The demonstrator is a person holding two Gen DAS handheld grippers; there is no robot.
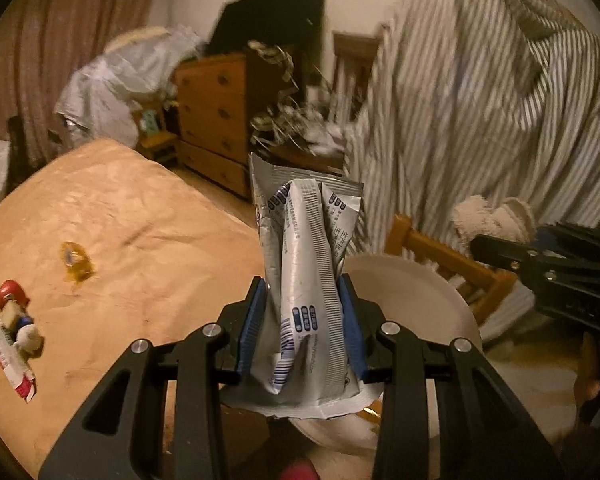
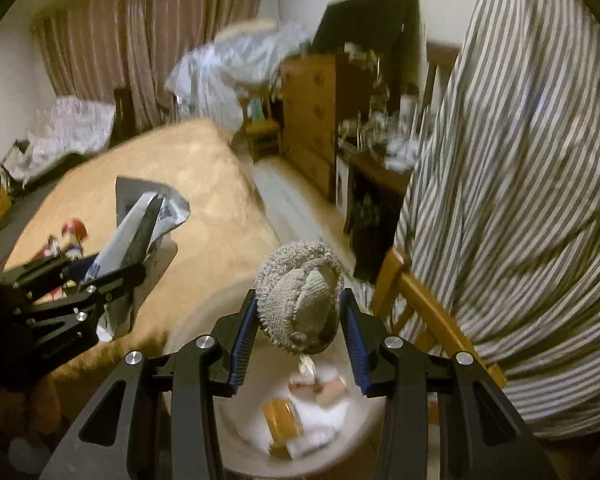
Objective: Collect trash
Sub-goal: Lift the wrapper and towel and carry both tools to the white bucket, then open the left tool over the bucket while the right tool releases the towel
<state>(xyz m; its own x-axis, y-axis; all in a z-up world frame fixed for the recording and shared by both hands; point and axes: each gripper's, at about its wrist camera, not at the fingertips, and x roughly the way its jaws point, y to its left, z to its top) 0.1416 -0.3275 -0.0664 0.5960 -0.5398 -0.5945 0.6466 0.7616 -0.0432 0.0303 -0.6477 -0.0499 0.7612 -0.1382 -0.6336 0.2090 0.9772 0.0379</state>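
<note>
My left gripper (image 1: 304,292) is shut on a crumpled silver foil wrapper (image 1: 306,264) with blue print, held upright over the near rim of a white bin (image 1: 432,296). My right gripper (image 2: 300,308) is shut on a grey fuzzy wad of cloth (image 2: 300,292), held above the white bin (image 2: 204,320), which holds several scraps. The left gripper and wrapper (image 2: 140,228) also show at the left of the right wrist view. On the tan bed cover lie a yellow wrapper (image 1: 75,266), a small red-capped figure (image 1: 16,316) and a red-and-white packet (image 1: 14,364).
The bed (image 1: 120,220) fills the left. A wooden chair (image 1: 440,252) draped with striped cloth (image 1: 480,112) stands right of the bin. A wooden dresser (image 1: 216,120) and cluttered table are at the back, with curtains and white bags behind.
</note>
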